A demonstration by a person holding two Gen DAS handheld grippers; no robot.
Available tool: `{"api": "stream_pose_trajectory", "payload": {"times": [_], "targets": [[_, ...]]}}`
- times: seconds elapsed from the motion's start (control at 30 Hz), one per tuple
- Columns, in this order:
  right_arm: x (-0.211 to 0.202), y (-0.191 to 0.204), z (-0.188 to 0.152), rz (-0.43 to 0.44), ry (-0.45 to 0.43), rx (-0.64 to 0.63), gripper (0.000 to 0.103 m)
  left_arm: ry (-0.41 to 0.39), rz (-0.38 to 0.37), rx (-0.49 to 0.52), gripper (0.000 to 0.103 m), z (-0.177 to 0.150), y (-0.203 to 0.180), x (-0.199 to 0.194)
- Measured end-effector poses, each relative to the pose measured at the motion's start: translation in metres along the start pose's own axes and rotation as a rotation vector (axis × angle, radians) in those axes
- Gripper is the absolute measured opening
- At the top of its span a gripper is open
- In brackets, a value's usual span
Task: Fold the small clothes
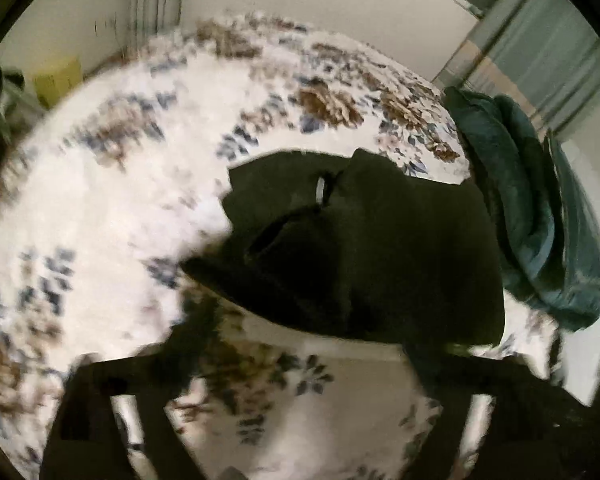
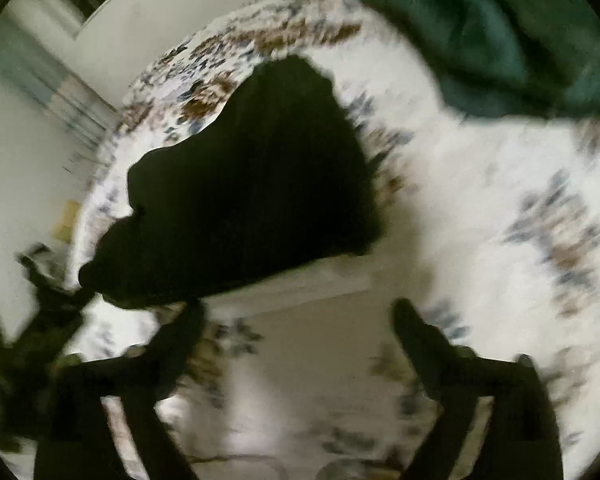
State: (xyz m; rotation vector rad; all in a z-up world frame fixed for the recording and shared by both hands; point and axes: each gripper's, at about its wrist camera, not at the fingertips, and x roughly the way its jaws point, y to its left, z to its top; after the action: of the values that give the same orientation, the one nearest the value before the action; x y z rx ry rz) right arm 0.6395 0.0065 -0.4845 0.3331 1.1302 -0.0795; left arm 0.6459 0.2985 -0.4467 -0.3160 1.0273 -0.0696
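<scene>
Bedspread (image 1: 100, 208), white with blue and brown flowers, runs wide and bare to the left of the black garment (image 1: 380, 248), leaving plenty of room on that side; to the right, a heap of dark green cloth (image 1: 520, 216) crowds the far corner of the bed. The black garment lies bunched on the bed, near the front edge, with a small slit and a pale tag showing on top.

Both views are smeared with motion blur, so the garment's folds and its exact outline are hard to read. Its near edge merges with the dark fingers, so I cannot tell whether any of them touch it.

Left gripper (image 1: 300, 392) hangs low over the bed, its fingers spread wide with flowered cloth visible between them. Right gripper (image 2: 300, 320) is angled down the same way, its fingers also well apart, holding nothing I can make out, the garment (image 2: 252, 184) just beyond its left finger (image 2: 180, 332).
</scene>
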Motion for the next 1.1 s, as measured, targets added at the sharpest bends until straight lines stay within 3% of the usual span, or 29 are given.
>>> {"api": "stream_pose_trajectory", "payload": {"times": [0.07,0.17,0.43,0.57,0.7,1.1], "targets": [[-0.030,0.006,-0.007,-0.115,-0.040,-0.064,0.103,-0.019,0.055,0.058,0.103,-0.006,-0.009,-0.021],[-0.079,0.008,-0.015,-0.188,-0.060,-0.091,0.103,-0.031,0.123,0.125,0.103,-0.017,-0.024,-0.057],[-0.242,0.019,-0.057,-0.268,-0.231,-0.122,0.103,-0.107,0.121,0.206,0.103,-0.046,-0.068,-0.180],[-0.325,0.024,-0.086,-0.286,-0.288,-0.148,0.103,-0.152,0.147,0.248,0.103,-0.067,-0.091,-0.243],[-0.408,0.027,-0.118,-0.272,-0.348,-0.158,0.103,-0.204,0.125,0.270,0.103,-0.086,-0.106,-0.301],[-0.590,0.025,-0.217,-0.210,-0.518,-0.198,0.103,-0.329,0.102,0.270,0.103,-0.147,-0.118,-0.444]]}}
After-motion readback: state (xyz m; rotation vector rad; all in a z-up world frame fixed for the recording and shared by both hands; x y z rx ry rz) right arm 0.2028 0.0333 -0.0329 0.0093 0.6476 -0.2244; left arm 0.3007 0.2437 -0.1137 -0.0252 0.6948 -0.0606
